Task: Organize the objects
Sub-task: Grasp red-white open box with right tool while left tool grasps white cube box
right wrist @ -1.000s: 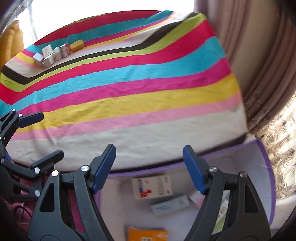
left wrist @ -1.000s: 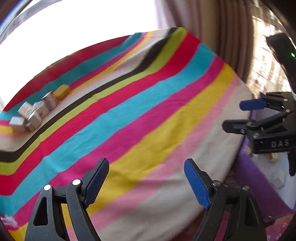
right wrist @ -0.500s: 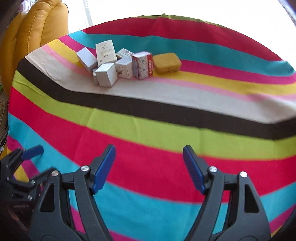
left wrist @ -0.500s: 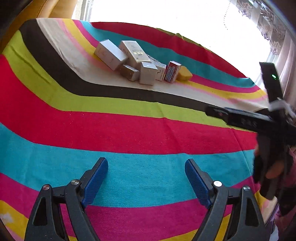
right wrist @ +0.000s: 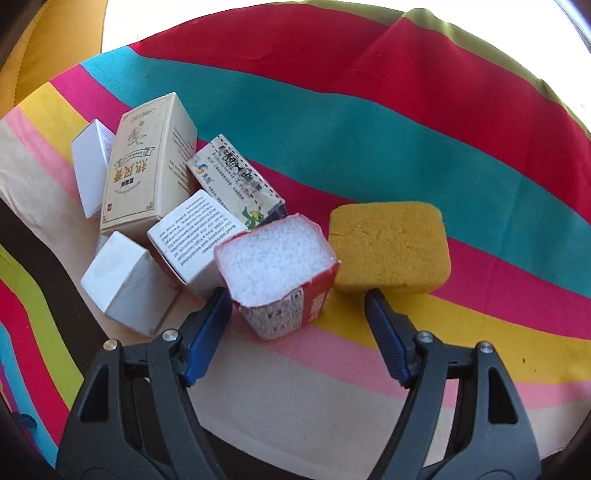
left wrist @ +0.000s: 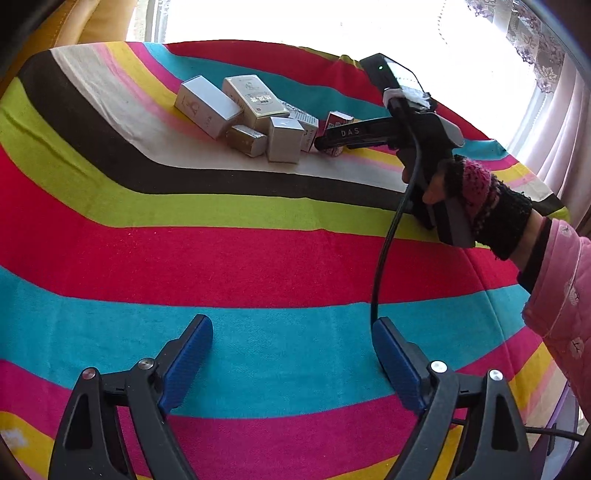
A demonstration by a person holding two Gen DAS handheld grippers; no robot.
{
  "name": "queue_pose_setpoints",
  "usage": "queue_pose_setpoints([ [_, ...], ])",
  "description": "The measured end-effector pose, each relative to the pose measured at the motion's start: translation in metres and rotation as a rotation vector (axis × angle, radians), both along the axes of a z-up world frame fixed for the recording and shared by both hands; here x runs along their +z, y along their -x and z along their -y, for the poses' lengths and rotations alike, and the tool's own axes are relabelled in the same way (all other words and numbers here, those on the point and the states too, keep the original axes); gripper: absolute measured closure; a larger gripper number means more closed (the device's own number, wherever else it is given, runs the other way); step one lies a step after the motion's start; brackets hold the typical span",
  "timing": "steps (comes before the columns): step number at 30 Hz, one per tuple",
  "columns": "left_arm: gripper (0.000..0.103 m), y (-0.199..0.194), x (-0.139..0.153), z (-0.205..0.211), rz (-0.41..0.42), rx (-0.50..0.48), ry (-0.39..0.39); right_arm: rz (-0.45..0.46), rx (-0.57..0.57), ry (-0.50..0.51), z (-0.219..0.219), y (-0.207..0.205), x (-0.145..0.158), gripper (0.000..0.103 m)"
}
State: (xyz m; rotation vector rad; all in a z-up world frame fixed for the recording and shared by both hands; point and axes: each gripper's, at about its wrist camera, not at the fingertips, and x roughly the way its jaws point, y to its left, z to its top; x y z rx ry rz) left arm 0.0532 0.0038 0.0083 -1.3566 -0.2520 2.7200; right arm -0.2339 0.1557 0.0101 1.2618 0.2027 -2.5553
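Bright overexposed window, lace curtain at right, yellow leather chair, striped tablecloth

Clustered small boxes, yellow sponge beside, striped cloth

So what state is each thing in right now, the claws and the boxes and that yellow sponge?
Left claw: open, empty, over bare cloth.
Right claw: open, has just been closing, red box between the jaws, not yet gripped.
Red box: standing, top open, white foam showing.
Yellow sponge: lying flat beside the red box.
Tan box: lying down, leaning on its neighbours.
White cube box: closed, on the cloth.
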Motion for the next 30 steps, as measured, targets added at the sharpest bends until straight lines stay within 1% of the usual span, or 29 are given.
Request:
queue_pose_setpoints([
  [1,0.014,0.009,0.000,-0.001,0.009,-0.003,0.005,-0.020,0.027,0.014,0.000,-0.005,0.002,0.053],
  [3,0.014,0.029,-0.001,-0.002,0.026,0.005,0.023,-0.063,0.053,0.025,-0.003,-0.023,0.008,0.053],
  [4,0.014,0.041,0.000,-0.003,0.034,0.015,0.028,-0.071,0.066,0.027,-0.005,-0.034,0.011,0.053],
  [6,0.014,0.066,-0.001,-0.006,0.037,0.039,0.054,-0.083,0.068,-0.009,-0.010,-0.060,0.017,0.053],
  [8,0.014,0.094,-0.001,-0.013,0.023,0.038,0.088,-0.093,0.043,-0.039,-0.019,-0.087,0.022,0.053],
  [11,0.014,0.136,0.002,-0.029,-0.021,0.035,0.182,-0.075,-0.019,0.020,-0.042,-0.125,0.026,0.053],
  [13,0.014,0.160,0.005,-0.042,-0.047,-0.012,0.221,-0.063,-0.063,0.053,-0.058,-0.147,0.027,0.053],
  [14,0.014,0.167,0.008,-0.053,-0.065,-0.057,0.231,-0.065,-0.088,0.047,-0.066,-0.158,0.027,0.053],
  [15,0.014,0.170,0.012,-0.066,-0.076,-0.151,0.211,-0.071,-0.117,0.027,-0.070,-0.168,0.028,0.053],
  [16,0.014,0.170,0.014,-0.080,-0.048,-0.292,0.150,-0.075,-0.151,0.005,-0.070,-0.170,0.025,0.053],
  [17,0.014,0.166,0.014,-0.094,0.015,-0.451,0.065,-0.078,-0.188,0.004,-0.077,-0.175,0.026,0.053],
  [18,0.014,0.156,0.015,-0.106,0.080,-0.608,-0.024,-0.081,-0.224,0.044,-0.092,-0.179,0.028,0.053],
  [19,0.014,0.139,0.019,-0.116,0.104,-0.731,-0.076,-0.084,-0.275,0.086,-0.110,-0.180,0.030,0.053],
  [21,0.016,0.100,0.030,-0.123,0.102,-0.923,-0.141,-0.089,-0.377,0.116,-0.145,-0.181,0.033,0.053],
  [22,0.016,0.084,0.037,-0.118,0.114,-0.986,-0.222,-0.091,-0.410,0.115,-0.159,-0.182,0.035,0.053],
  [23,0.016,0.074,0.043,-0.110,0.140,-1.030,-0.333,-0.094,-0.441,0.112,-0.174,-0.184,0.035,0.053],
  [24,0.016,0.066,0.051,-0.098,0.149,-1.048,-0.442,-0.091,-0.470,0.110,-0.187,-0.184,0.034,0.053],
  [25,0.016,0.061,0.062,-0.083,0.117,-1.037,-0.525,-0.085,-0.498,0.105,-0.198,-0.184,0.032,0.053],
  [26,0.015,0.060,0.072,-0.066,0.069,-1.001,-0.584,-0.076,-0.524,0.096,-0.208,-0.185,0.029,0.053],
  [27,0.015,0.065,0.080,-0.049,0.020,-0.934,-0.618,-0.067,-0.547,0.089,-0.217,-0.187,0.025,0.053],
  [28,0.012,0.074,0.084,-0.034,-0.020,-0.837,-0.604,-0.058,-0.568,0.089,-0.224,-0.190,0.023,0.053],
  [29,0.009,0.086,0.083,-0.023,-0.040,-0.724,-0.538,-0.054,-0.584,0.095,-0.229,-0.194,0.021,0.053],
  [30,0.008,0.102,0.078,-0.017,-0.040,-0.590,-0.427,-0.053,-0.589,0.108,-0.232,-0.198,0.020,0.053],
])
